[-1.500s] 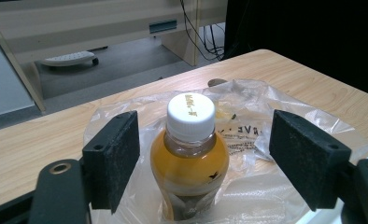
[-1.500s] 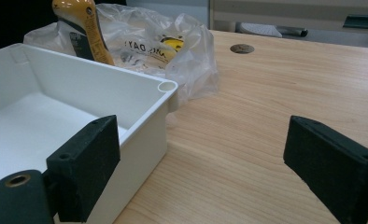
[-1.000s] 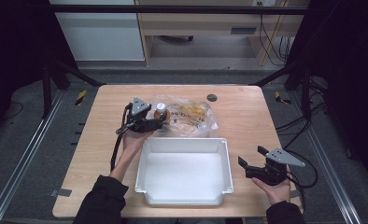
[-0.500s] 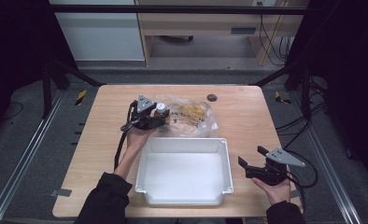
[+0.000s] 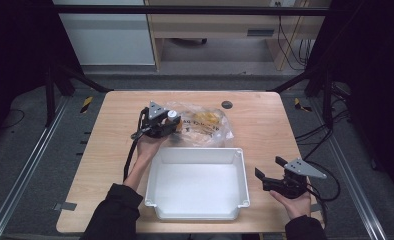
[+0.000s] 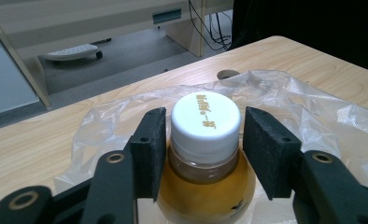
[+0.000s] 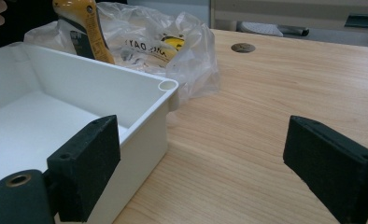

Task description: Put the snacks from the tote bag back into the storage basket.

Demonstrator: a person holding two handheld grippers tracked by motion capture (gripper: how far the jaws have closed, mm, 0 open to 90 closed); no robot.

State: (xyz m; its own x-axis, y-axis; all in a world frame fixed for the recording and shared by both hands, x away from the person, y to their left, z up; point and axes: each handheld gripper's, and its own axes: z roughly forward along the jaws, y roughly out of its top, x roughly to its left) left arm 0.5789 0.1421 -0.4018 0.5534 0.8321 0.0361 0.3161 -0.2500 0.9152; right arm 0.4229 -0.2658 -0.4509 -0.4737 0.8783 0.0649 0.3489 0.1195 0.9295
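Wooden table (image 5: pixel 110 165) stands btw dark floor and grey rails, w/ a round hole (image 5: pixel 227 104) near the far edge. White tub (image 5: pixel 197 180) sits at the near edge, bare wood both sides. Left gripper (image 6: pixel 201 149) jaws part open around the bottle (image 6: pixel 205 186) neck, not pressing; white cap (image 6: pixel 205 119) has gold characters, unreadable. Clear bag (image 5: pixel 205 125) lies under it, printing unclear. Right gripper (image 5: pixel 266 171) wide open, holding nothing.

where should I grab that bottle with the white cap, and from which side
Grip the bottle at the neck just under the white cap, coming from above: it stands upright, and the left gripper already has a pad on either side there with gaps, not yet closed.
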